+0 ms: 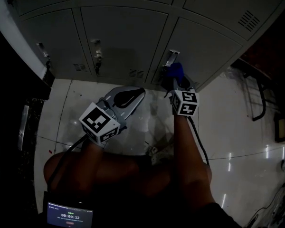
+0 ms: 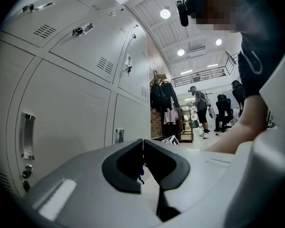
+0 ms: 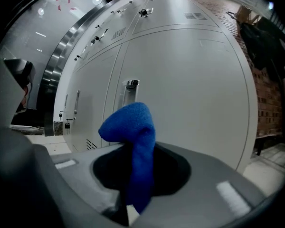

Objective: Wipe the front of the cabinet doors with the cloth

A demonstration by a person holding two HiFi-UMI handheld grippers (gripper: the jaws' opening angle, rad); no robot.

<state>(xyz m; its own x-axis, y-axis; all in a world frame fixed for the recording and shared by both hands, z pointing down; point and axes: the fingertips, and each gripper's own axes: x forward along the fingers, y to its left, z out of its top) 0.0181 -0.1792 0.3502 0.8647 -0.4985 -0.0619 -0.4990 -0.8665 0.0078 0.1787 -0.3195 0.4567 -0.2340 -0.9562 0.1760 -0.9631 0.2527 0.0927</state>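
My right gripper [image 1: 176, 76] is shut on a blue cloth [image 3: 133, 141], whose bunched end sticks out past the jaws. In the head view the blue cloth [image 1: 175, 71] is held up close to a lower grey cabinet door [image 1: 206, 56], beside its metal handle [image 1: 171, 57]. The same handle [image 3: 129, 90] shows just behind the cloth in the right gripper view. My left gripper [image 1: 133, 96] hangs lower and to the left over the floor, jaws shut with nothing between them. Grey cabinet doors [image 2: 71, 113] fill the left of the left gripper view.
A bank of grey locker doors [image 1: 123, 37] with vents and small locks runs across the top. Glossy white floor [image 1: 237, 127] lies below. A dark chair frame [image 1: 256, 94] stands at the right. Several people [image 2: 199, 110] and hanging clothes [image 2: 161, 99] are far down the room.
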